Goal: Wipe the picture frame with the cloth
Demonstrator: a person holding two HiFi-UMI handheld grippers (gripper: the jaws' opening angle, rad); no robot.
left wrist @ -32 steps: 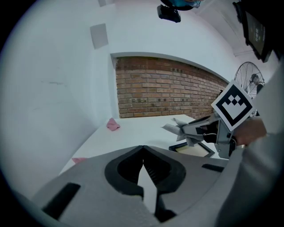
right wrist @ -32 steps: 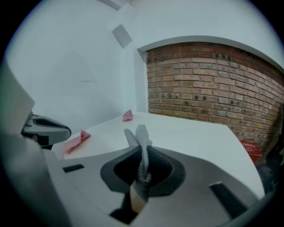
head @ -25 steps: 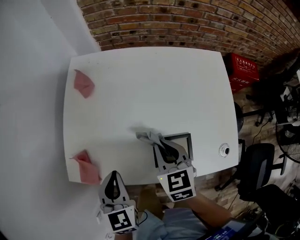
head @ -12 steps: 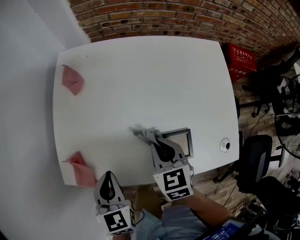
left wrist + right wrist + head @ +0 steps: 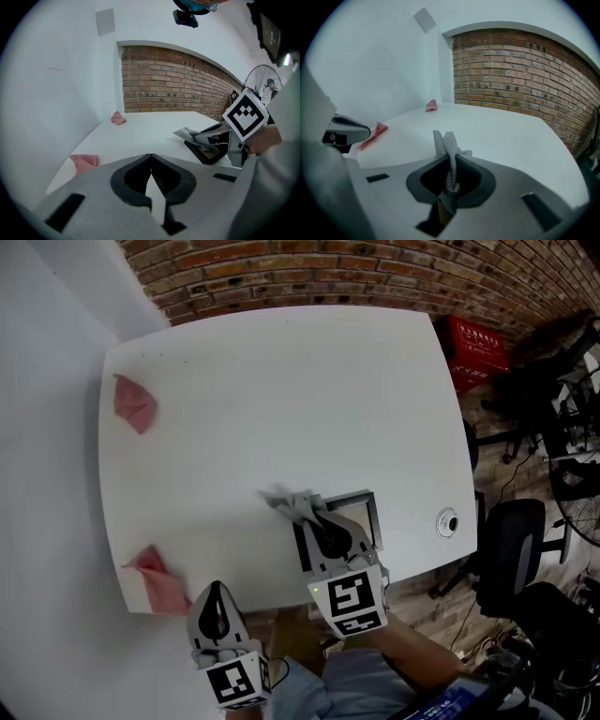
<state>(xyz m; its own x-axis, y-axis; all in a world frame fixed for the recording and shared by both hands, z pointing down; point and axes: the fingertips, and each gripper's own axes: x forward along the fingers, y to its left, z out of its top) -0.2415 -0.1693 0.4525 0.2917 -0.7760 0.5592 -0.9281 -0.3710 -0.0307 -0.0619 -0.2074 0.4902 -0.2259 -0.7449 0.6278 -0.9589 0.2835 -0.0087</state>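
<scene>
Grey crumpled cloth (image 5: 284, 504) is pinched by the right gripper (image 5: 317, 524) at the dark rectangular picture frame (image 5: 368, 512) for wiping (left gripper (image 5: 217, 608) is parked aside, fingers pressed together).

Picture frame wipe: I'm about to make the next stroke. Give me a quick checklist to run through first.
1. Cloth gripped: ok. The right gripper is shut on the grey cloth.
2. Cloth over the picture frame: ok. It is at the frame's left edge, with the loose end past it.
3. Frame lying flat on the table: ok.
4. Frame steadied: not ok. The left gripper is shut, empty and off the table's near edge.
5. Cloth pressing on the glass: cannot tell.
</scene>
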